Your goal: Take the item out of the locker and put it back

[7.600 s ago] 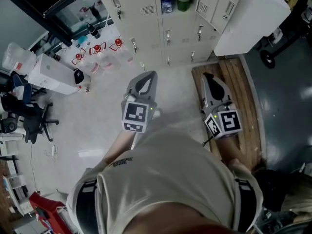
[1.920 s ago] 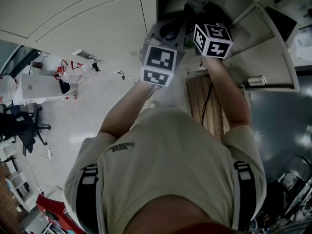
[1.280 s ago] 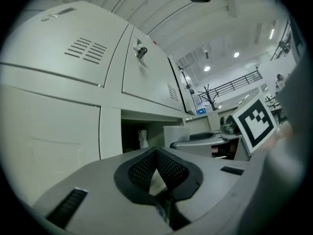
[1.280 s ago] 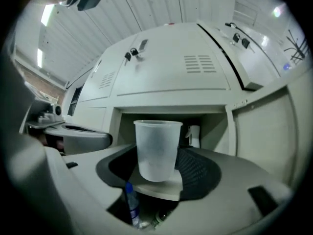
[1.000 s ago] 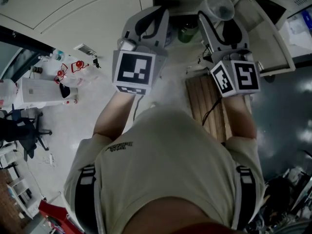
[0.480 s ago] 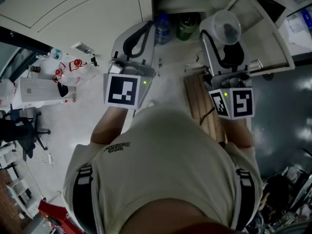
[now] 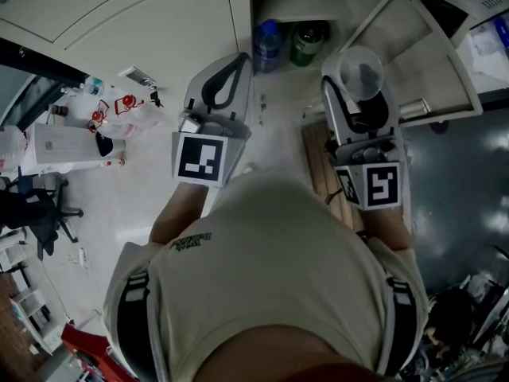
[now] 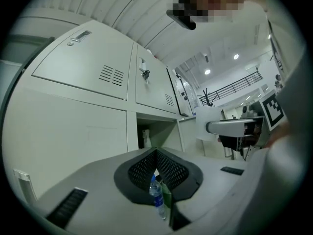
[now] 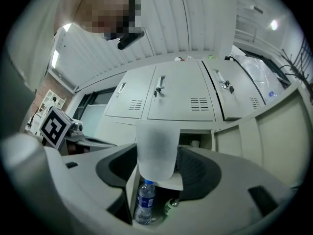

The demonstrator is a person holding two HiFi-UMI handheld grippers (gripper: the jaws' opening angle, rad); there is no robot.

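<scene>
A translucent plastic cup sits between the jaws of my right gripper, which is shut on it in front of the open locker. In the right gripper view the cup stands upright and hides the fingertips. Inside the locker a water bottle with a blue label stands next to a green bottle. My left gripper hangs left of the opening, its tips touching with nothing between them. In the left gripper view the water bottle shows beyond the left gripper.
The locker door swings open to the right, close to my right gripper. A wooden pallet lies on the floor below it. Closed locker doors fill the left. A white box and an office chair stand far left.
Both grippers have drawn back from the locker opening toward the person, the right one bringing the cup out with it. The two bottles inside have come into view.
</scene>
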